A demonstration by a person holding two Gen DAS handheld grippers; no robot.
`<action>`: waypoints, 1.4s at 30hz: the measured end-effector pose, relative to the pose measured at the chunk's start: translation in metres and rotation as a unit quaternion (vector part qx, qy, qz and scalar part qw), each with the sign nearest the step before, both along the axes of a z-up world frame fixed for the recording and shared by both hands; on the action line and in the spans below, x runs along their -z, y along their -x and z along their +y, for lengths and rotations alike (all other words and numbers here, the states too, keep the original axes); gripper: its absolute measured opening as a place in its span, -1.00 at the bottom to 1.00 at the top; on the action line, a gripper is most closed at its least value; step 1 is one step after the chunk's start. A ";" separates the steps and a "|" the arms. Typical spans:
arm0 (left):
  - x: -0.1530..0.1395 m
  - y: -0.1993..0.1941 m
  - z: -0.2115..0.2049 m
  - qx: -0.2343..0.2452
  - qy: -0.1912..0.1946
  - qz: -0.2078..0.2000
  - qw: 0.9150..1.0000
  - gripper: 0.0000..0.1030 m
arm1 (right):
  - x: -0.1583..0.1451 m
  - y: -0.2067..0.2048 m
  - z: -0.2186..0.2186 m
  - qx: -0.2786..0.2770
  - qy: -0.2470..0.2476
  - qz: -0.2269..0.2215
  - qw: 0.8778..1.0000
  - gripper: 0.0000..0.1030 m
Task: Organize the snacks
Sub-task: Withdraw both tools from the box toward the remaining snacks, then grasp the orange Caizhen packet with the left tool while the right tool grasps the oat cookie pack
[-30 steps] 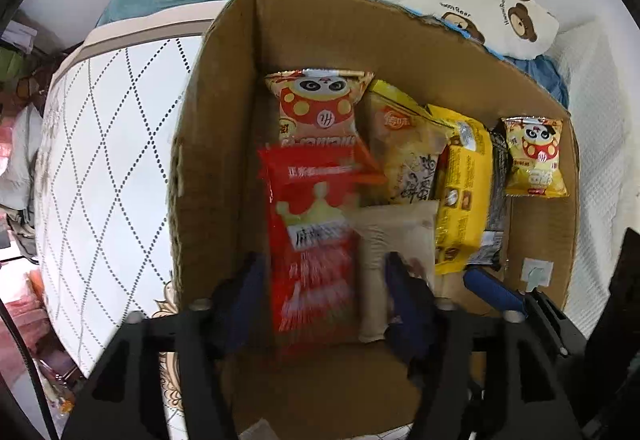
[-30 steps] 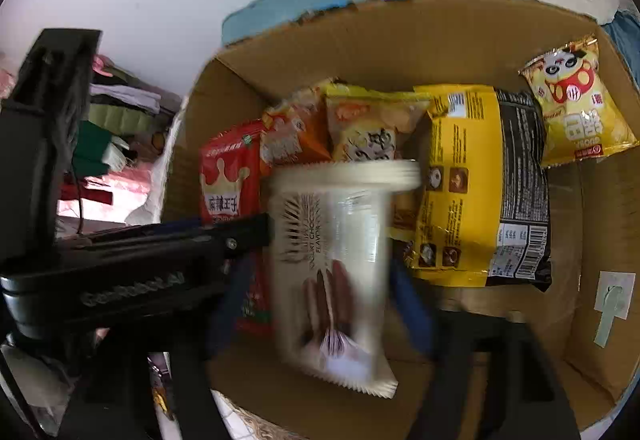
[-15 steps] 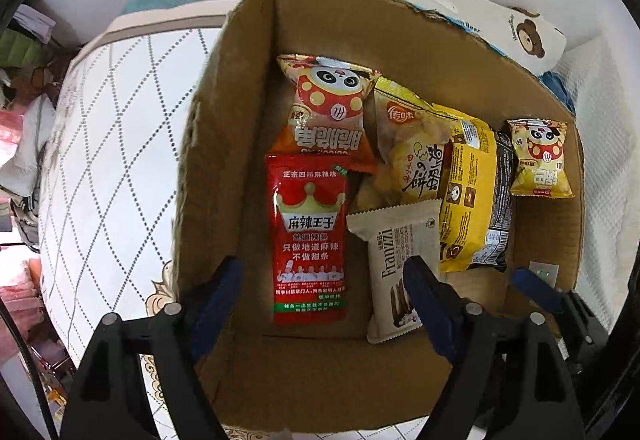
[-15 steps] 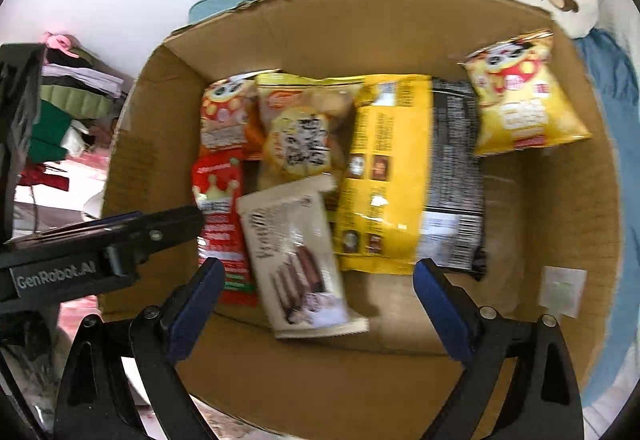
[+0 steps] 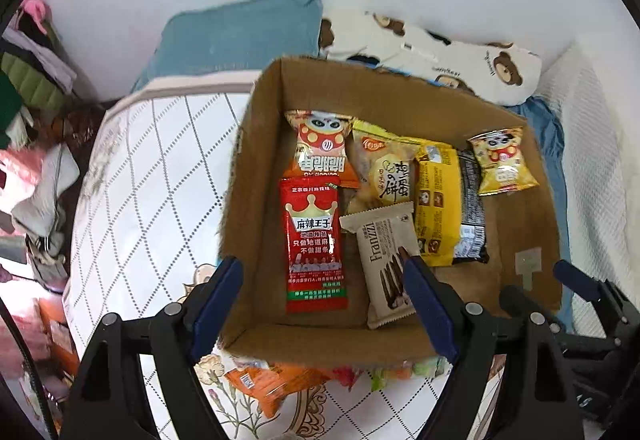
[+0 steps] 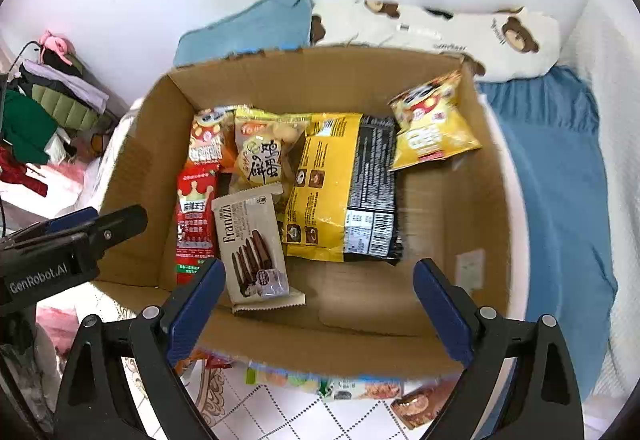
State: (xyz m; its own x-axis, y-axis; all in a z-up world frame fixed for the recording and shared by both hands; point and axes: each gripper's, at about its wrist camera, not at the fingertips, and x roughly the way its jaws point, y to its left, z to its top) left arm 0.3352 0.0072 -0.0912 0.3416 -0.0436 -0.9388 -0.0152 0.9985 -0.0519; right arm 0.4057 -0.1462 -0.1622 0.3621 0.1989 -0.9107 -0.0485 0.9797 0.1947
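A cardboard box (image 5: 520,232) (image 6: 440,240) on the bed holds several snack packs. A red crown packet (image 5: 314,244) (image 6: 194,215) lies at its left, with a beige Franzzi wafer pack (image 5: 386,260) (image 6: 252,244) beside it. Behind them lie an orange panda pack (image 5: 322,151), a cake pack (image 6: 262,153), a yellow-black bag (image 6: 340,187) and a yellow panda pack (image 6: 432,127). My left gripper (image 5: 320,282) is open and empty above the box's near edge. My right gripper (image 6: 316,286) is open and empty above the near edge too.
More snack packs (image 5: 272,380) (image 6: 360,388) lie on the quilted bed cover in front of the box. A teal pillow (image 5: 240,35) and a bear-print pillow (image 5: 460,59) lie behind it. Clothes (image 6: 44,99) pile up at the left. My left gripper also shows in the right wrist view (image 6: 80,232).
Both grippers opened and let go: the red packet and the Franzzi pack now lie in the box. Both grippers have pulled back and up from the box.
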 end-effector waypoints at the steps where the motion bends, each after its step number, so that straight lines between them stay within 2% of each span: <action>1: -0.004 0.005 0.000 0.003 -0.004 -0.008 1.000 0.59 | -0.006 0.006 -0.001 0.004 -0.002 -0.009 1.000 0.88; 10: -0.047 0.061 0.002 0.015 -0.016 -0.088 0.996 0.59 | -0.059 0.068 0.002 0.021 -0.006 -0.073 0.997 0.88; 15: -0.063 0.088 0.007 0.016 -0.009 -0.116 0.993 0.59 | -0.075 0.100 0.005 0.031 -0.027 -0.090 0.995 0.88; 19: -0.066 0.103 0.012 0.016 -0.007 -0.124 0.992 0.59 | -0.084 0.121 0.010 0.038 -0.036 -0.102 0.993 0.88; 20: -0.064 0.106 0.014 0.015 -0.007 -0.124 0.992 0.63 | -0.084 0.125 0.011 0.040 -0.038 -0.103 0.993 0.88; 21: -0.062 0.108 0.017 0.015 -0.005 -0.122 0.992 0.87 | -0.083 0.129 0.010 0.044 -0.041 -0.101 0.993 0.88; 22: -0.059 0.110 0.018 0.014 -0.005 -0.122 0.992 0.99 | -0.082 0.131 0.010 0.047 -0.044 -0.099 0.993 0.88; 26: -0.032 0.114 0.028 0.010 -0.019 -0.103 0.994 1.00 | -0.054 0.137 0.005 0.057 -0.058 -0.063 0.995 0.88; 32: 0.035 0.116 0.042 0.014 -0.070 -0.046 0.996 1.00 | 0.021 0.132 -0.013 0.095 -0.064 0.009 0.993 0.88; 37: 0.099 0.109 0.030 0.071 -0.140 0.008 0.988 1.00 | 0.081 0.124 -0.040 0.130 -0.049 0.054 0.989 0.88; 42: 0.135 0.103 0.011 0.138 -0.159 0.047 0.976 1.00 | 0.113 0.111 -0.052 0.133 -0.044 0.062 0.988 0.87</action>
